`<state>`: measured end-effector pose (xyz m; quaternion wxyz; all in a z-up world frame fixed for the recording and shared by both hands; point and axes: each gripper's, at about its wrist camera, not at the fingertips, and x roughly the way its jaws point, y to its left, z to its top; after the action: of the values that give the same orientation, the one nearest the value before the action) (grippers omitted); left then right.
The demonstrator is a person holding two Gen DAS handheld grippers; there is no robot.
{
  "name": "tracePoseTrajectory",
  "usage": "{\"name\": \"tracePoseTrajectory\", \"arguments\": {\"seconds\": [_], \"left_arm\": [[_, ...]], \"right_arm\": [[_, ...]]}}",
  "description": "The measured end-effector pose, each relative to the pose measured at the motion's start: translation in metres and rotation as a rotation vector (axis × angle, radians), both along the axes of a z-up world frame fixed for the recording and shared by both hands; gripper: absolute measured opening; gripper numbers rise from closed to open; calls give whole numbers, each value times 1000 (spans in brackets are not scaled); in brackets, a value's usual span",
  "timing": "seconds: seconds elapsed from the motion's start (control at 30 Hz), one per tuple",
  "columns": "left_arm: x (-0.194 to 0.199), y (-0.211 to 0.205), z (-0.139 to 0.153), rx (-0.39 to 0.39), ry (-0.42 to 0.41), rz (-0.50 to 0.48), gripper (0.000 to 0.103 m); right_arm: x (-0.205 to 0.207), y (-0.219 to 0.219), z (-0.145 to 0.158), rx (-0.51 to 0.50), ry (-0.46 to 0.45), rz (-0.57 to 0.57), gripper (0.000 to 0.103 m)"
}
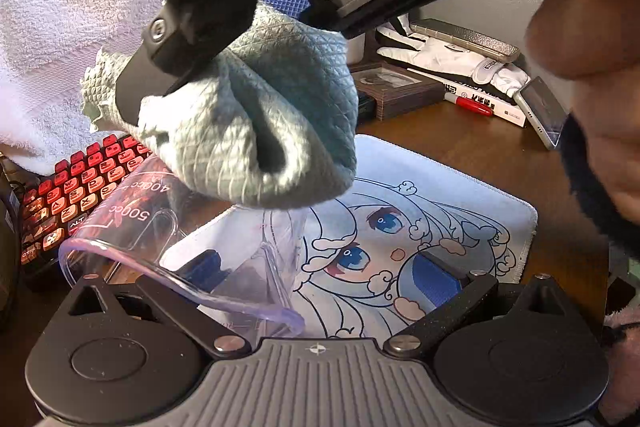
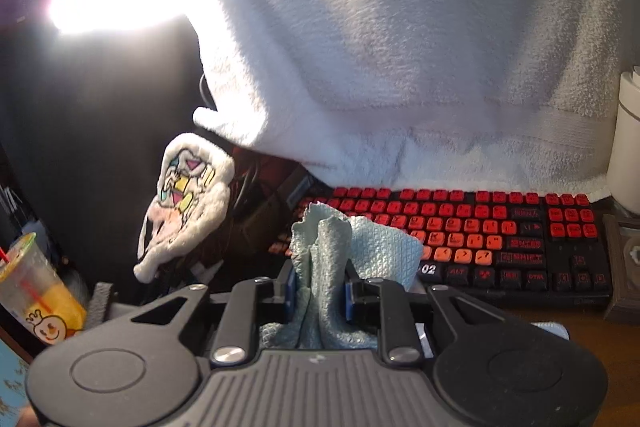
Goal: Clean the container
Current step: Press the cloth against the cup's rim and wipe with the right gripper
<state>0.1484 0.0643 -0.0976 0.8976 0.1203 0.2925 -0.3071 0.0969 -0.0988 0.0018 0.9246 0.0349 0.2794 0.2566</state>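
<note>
The clear measuring cup [image 1: 180, 251] lies tilted in the left gripper [image 1: 316, 275], whose blue pads sit wide apart, one inside the wall; whether they press I cannot tell. At twelve o'clock above it, the right gripper [image 2: 320, 291] is clenched on the grey-green cloth [image 1: 256, 131]. This looks like mid-wipe, cloth lifted; next, lower it into the cup's mouth, over the mouse mat [image 1: 460, 195].

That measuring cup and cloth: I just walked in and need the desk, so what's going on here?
A person is cleaning a clear measuring cup with two handheld tools. The left tool holds the cup tilted over the mouse mat, one finger inside it. The right tool is shut on a bunched grey cloth, which sits just above the cup. Whether they touch is unclear.
</note>
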Motion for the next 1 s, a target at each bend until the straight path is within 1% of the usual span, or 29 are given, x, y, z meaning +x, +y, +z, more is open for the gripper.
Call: {"name": "tracePoseTrajectory", "arguments": {"seconds": [0.13, 0.33, 0.47, 0.63, 0.7, 0.77, 1.0], "left_arm": [[8, 2, -2, 0, 0, 0, 103], [8, 3, -3, 0, 0, 0, 103], [10, 4, -5, 0, 0, -1, 103], [11, 5, -5, 1, -2, -2, 103], [-1, -3, -3, -3, -1, -2, 103], [8, -3, -7, -4, 0, -2, 103], [15, -4, -9, -3, -1, -3, 103]], "right_arm": [[-3, 13, 5, -62, 14, -39, 21], [12, 17, 6, -103, 16, -95, 21], [23, 15, 9, -99, 51, -126, 21], [12, 22, 10, -128, 60, -123, 21], [8, 22, 11, -134, 67, -125, 21], [6, 22, 12, -139, 71, -129, 21], [29, 26, 12, -162, 71, -182, 21]]}}
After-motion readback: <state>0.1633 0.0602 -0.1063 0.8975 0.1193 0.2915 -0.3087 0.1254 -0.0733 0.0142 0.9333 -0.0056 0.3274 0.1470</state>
